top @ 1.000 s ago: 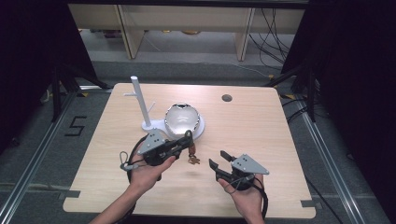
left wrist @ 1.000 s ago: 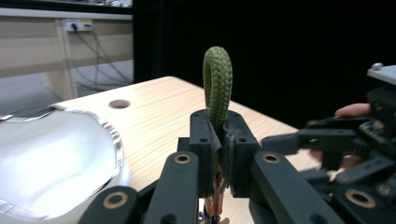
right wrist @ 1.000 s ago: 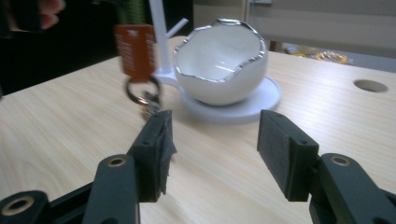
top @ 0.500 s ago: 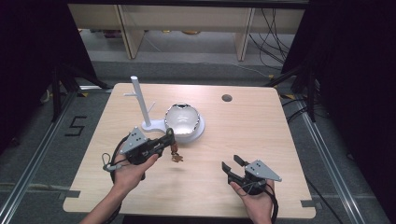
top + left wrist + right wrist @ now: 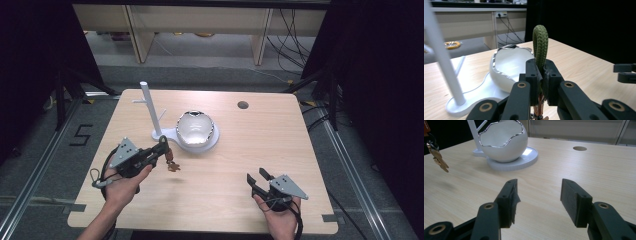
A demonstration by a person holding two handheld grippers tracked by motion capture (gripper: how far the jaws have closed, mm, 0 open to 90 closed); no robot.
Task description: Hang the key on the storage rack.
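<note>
The left gripper [image 5: 161, 146] is clamped on the green braided cord [image 5: 540, 47] of a keyring, whose keys [image 5: 172, 164] dangle just above the table [image 5: 300, 145], near the white stand [image 5: 150, 112] with its egg-shaped bowl [image 5: 195, 129]. The right gripper [image 5: 256, 181] rests low over the near right of the table; its jaws have just been closing a little, yet they stand apart with nothing between them.

The step looks like hanging the cord on the stand's peg or dropping the keys into the bowl. To do it well, keep the loop upright and free above the jaws, carry the keys slowly so they do not swing, and approach the peg from its open end.

In the left gripper view the keys are cut off below the jaws. The peg's tip is thin and hard to make out in the high view, and the inside of the bowl cannot be read for contents.
</note>
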